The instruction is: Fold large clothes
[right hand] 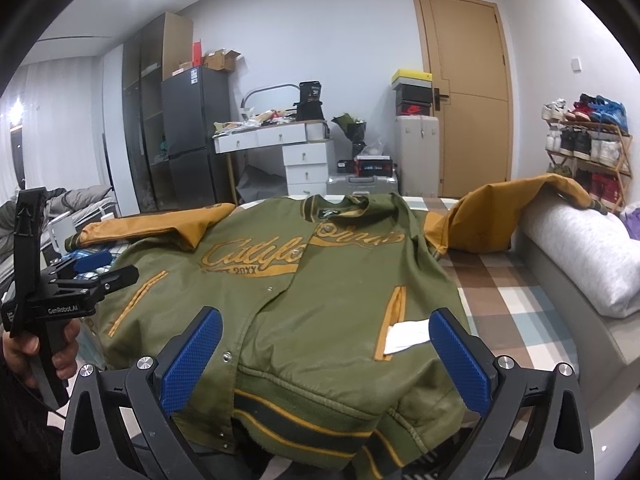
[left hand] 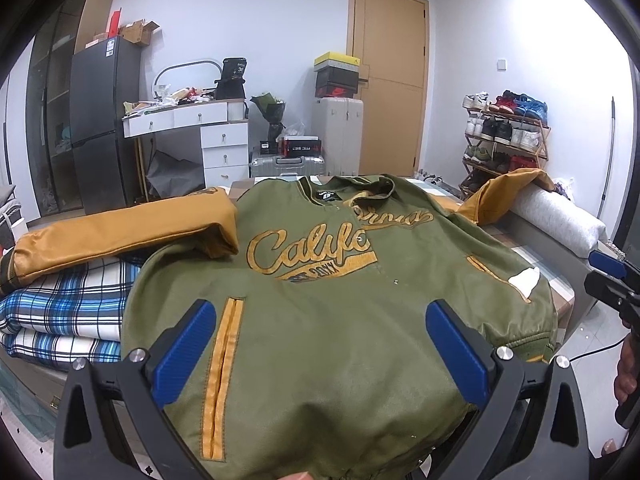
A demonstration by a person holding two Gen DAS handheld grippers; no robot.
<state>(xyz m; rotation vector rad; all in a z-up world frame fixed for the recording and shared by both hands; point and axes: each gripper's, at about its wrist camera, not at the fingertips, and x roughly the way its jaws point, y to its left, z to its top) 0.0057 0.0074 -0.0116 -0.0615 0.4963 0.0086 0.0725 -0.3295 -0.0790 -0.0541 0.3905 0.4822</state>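
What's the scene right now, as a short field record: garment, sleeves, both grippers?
garment: green jacket lying face up, front partly unsnapped
left sleeve: tan sleeve lying over plaid bedding
right sleeve: other tan sleeve draped onto grey cushion
left gripper: open, near the hem, holding nothing
right gripper: open, near the hem, holding nothing
fold: not yet started

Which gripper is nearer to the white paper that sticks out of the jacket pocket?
Right. The right gripper has the white paper beside its finger; the left gripper is over the jacket's other pocket.
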